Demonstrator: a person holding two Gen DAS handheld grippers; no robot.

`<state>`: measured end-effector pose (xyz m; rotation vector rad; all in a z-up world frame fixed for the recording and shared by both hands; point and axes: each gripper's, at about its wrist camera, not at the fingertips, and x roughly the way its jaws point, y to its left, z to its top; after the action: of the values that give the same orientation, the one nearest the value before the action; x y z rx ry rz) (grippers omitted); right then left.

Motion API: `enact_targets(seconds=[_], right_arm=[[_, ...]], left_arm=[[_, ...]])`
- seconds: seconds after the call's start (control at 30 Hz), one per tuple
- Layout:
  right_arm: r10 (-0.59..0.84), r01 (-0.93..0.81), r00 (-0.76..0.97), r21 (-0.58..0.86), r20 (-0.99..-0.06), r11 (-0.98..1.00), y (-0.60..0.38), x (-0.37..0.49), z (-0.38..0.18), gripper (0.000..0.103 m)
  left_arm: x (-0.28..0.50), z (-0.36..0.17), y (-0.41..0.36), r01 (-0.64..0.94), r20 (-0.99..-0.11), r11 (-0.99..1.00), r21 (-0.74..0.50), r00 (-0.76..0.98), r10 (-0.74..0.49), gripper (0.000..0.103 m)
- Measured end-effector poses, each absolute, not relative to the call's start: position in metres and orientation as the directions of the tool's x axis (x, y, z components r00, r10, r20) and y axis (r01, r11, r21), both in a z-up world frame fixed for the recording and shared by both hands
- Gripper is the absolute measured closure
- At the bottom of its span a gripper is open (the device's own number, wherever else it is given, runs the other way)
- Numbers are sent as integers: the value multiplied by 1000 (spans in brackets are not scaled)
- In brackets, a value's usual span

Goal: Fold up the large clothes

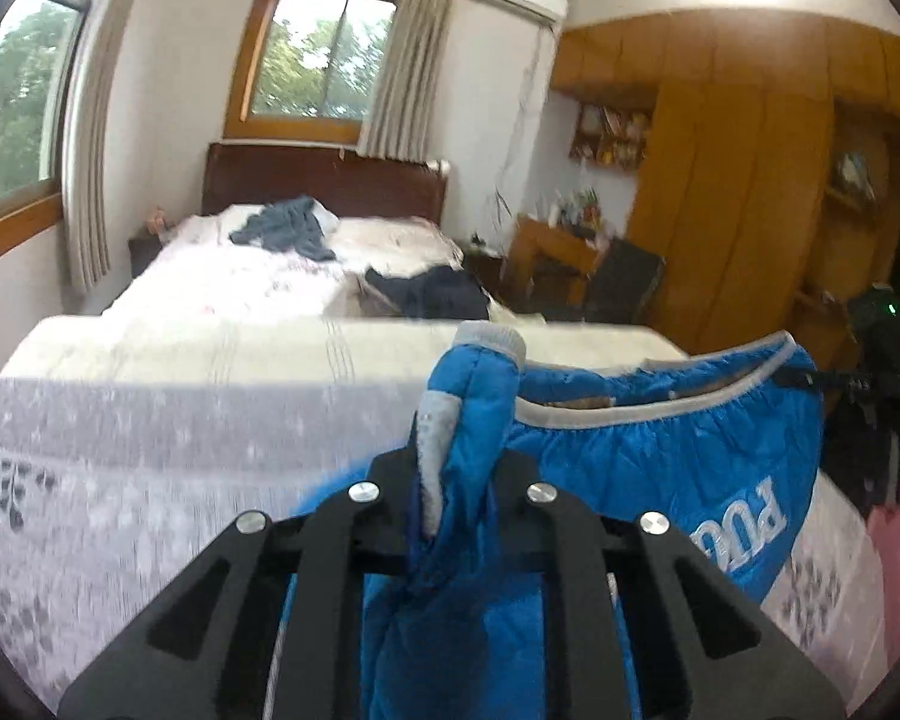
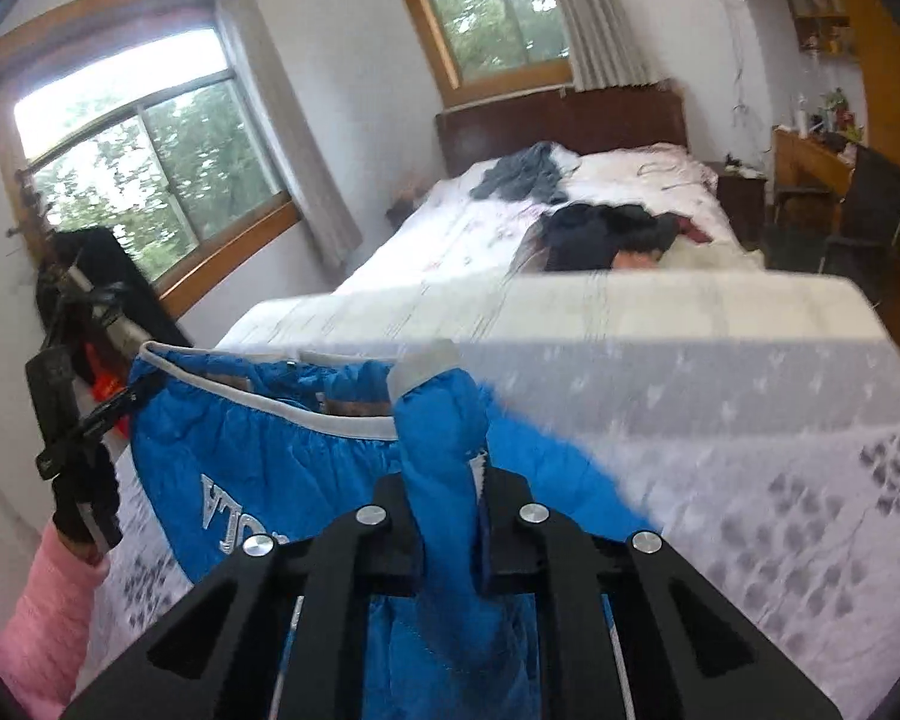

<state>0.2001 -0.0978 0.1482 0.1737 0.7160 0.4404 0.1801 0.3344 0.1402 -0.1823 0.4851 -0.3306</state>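
Observation:
A blue padded jacket (image 1: 660, 456) with grey trim and white lettering hangs stretched between both grippers above the bed. My left gripper (image 1: 456, 480) is shut on a bunched fold of the jacket near its grey-edged corner. In the right wrist view the same jacket (image 2: 258, 456) spreads to the left, and my right gripper (image 2: 447, 510) is shut on another bunched fold of it. The left gripper (image 2: 105, 411) shows at the far left of that view, clamped on the jacket's other end, held by a hand in a pink sleeve (image 2: 48, 612). The right gripper (image 1: 810, 381) shows at the jacket's far corner.
A white lace bedspread (image 1: 150, 456) with grey leaf print covers the near bed. Beyond lies a second bed (image 1: 240, 282) with a grey-blue garment (image 1: 288, 228) and dark clothes (image 1: 432, 294). A wooden wardrobe (image 1: 738, 192), desk (image 1: 552, 246) and chair stand at the right.

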Motion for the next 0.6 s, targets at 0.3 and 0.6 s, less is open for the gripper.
enact_targets(seconds=[0.3,0.6], right_arm=[[351,-182,606,304,-714,935,-87,307,98,91],[335,-78,502,344,-797,936,-94,353,1,90]], left_arm=[[288,87,321,150,-606,951,-270,741,-289,89],[335,-5,329,43,-774,962,-269,585,-242,77]])
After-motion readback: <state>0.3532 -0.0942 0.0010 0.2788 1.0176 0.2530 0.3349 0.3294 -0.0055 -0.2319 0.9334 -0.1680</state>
